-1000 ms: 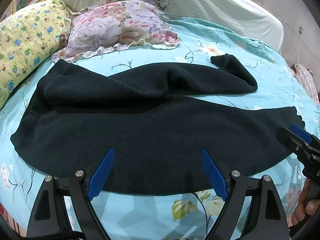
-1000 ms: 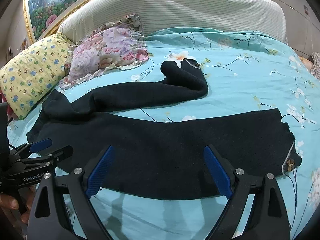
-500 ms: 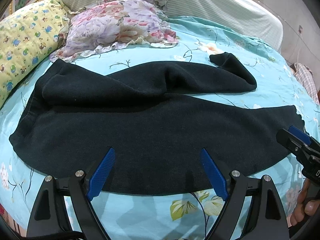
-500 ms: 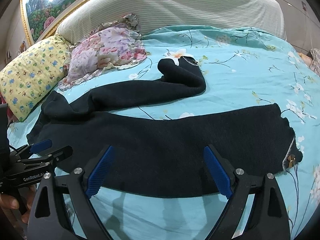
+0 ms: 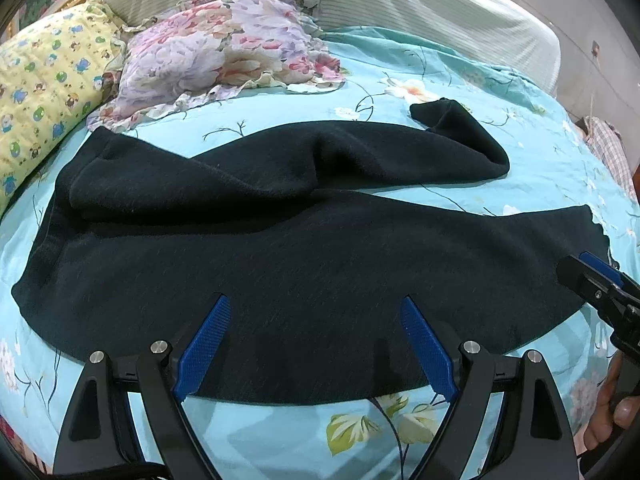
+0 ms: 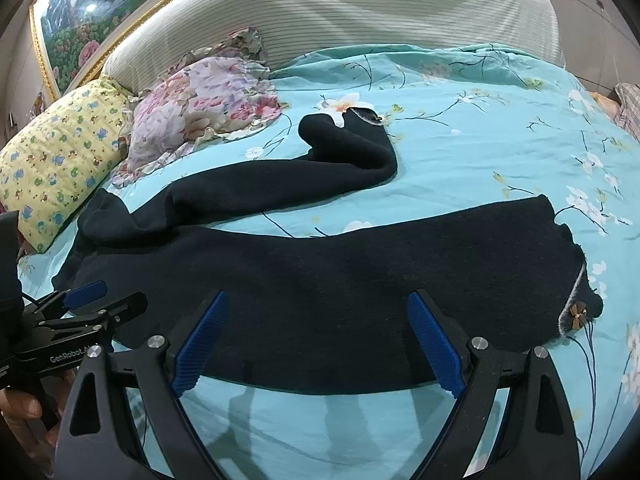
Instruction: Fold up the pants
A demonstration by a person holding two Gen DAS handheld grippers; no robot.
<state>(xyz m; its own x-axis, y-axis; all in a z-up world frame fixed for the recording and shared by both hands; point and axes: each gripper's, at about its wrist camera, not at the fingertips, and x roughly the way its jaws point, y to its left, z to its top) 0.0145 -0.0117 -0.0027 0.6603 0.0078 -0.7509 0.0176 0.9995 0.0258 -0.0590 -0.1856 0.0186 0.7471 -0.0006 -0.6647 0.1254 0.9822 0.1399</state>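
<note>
Pants (image 5: 300, 280): black, spread on bed (image 5: 540, 168), far leg crooked; judged soft, limp, light; best pinched at near edge; left tongs (image 5: 316, 344) and right tongs (image 6: 318, 340) released, hovering there.

White lettering "GenRobot.A…" on black body of left gripper (image 6: 86, 298), seen in right wrist view, end cut off; no other readable text

Both cams low, share pants (image 5: 304, 264).
</note>
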